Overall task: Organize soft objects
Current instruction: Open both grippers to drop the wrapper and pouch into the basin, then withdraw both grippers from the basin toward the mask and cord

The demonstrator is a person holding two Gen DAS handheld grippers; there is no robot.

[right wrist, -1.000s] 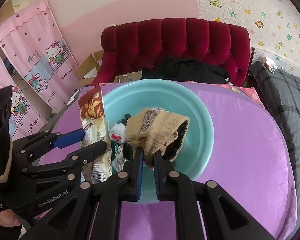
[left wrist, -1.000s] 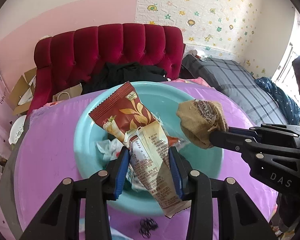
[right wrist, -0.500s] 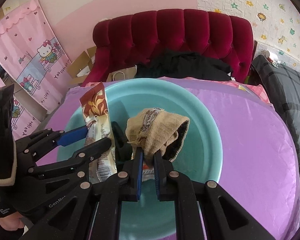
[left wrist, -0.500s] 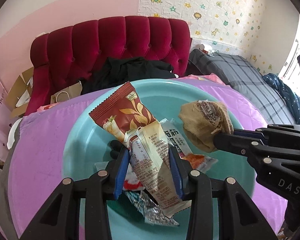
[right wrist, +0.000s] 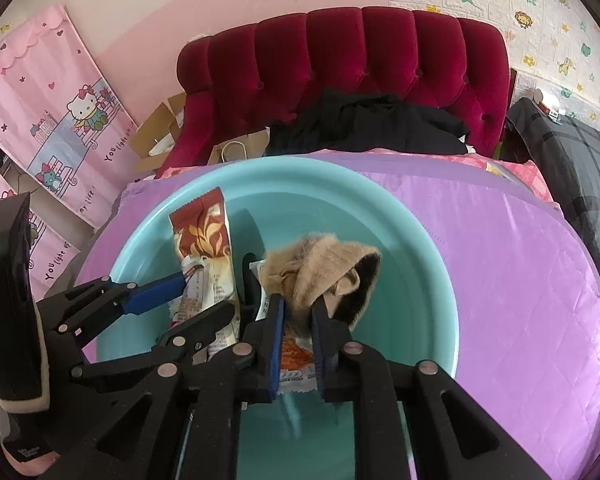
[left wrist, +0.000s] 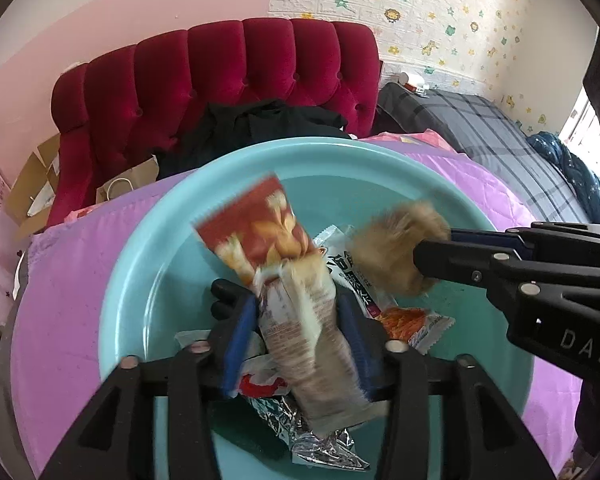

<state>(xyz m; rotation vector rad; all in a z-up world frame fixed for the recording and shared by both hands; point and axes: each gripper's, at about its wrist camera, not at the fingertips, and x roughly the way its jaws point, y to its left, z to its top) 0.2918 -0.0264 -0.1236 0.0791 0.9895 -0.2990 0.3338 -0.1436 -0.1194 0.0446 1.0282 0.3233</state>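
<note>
Two items held over teal basin (left wrist: 140,264), frame centre: snack packet (left wrist: 268,248) clamped in left gripper (left wrist: 300,332), tan sock (right wrist: 324,272) pinched in right gripper (right wrist: 296,320). Drop-off step judged in hand; jaws to be opened next above basin.

Count: one basin (left wrist: 140,264); one sock (right wrist: 324,268); one red-and-cream snack pack (left wrist: 260,240); one white packet (left wrist: 340,256); one orange packet (left wrist: 412,320); one foil wrapper (left wrist: 300,432); two tools.
</note>
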